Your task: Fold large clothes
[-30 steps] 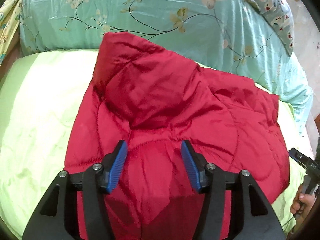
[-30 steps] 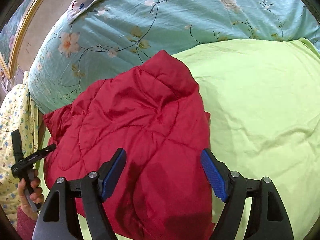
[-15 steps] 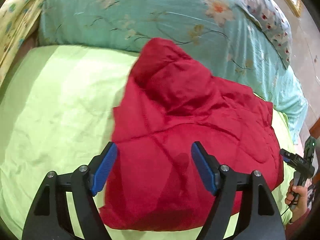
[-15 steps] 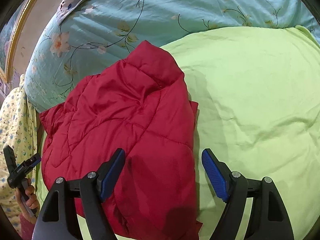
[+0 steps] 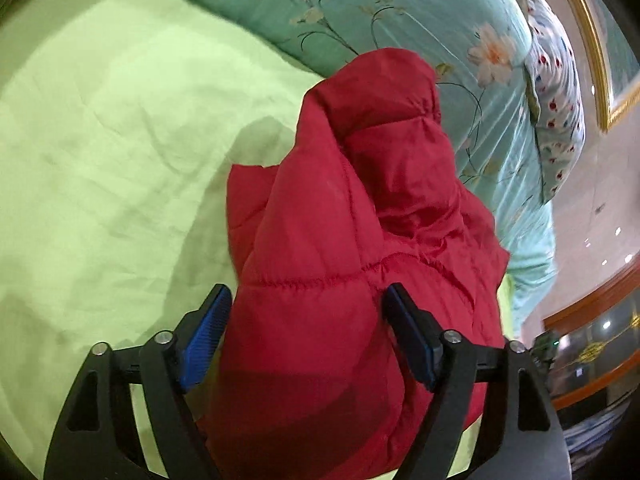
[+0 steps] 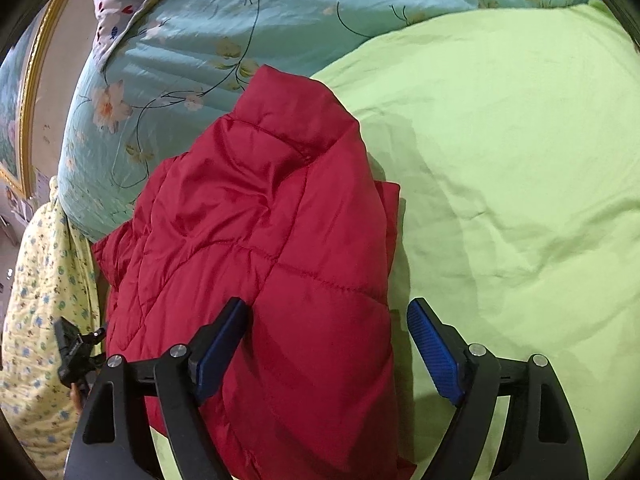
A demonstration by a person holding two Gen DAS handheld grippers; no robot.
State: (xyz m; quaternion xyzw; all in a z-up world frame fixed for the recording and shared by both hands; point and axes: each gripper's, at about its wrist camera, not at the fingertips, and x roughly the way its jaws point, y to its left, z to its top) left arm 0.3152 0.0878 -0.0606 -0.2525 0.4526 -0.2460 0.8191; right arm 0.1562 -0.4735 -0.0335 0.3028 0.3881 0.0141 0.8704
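Note:
A red quilted jacket (image 5: 360, 220) lies folded in a puffy heap on the light green bedsheet (image 5: 100, 140), its collar end toward the teal quilt. My left gripper (image 5: 308, 292) hangs low over the near end of the jacket. Its jaws are opening, and the bulging fabric sits between the blue pads without being pinched. In the right wrist view the jacket (image 6: 260, 220) fills the left half. My right gripper (image 6: 328, 304) straddles the jacket's right edge, its jaws opening. One finger is over the red fabric, the other over the green sheet (image 6: 520, 160).
A teal floral quilt (image 5: 400, 12) is bunched along the far side of the bed, with a patterned pillow (image 5: 556, 92) beyond it. A yellow floral cloth (image 6: 36, 280) hangs at the left in the right wrist view, where the other handheld gripper (image 6: 76, 352) shows.
The left gripper has swung across, rolled and dropped closer to the jacket, and its jaws have spread wider. The right gripper has sunk a little toward the jacket's right edge, opening slightly.

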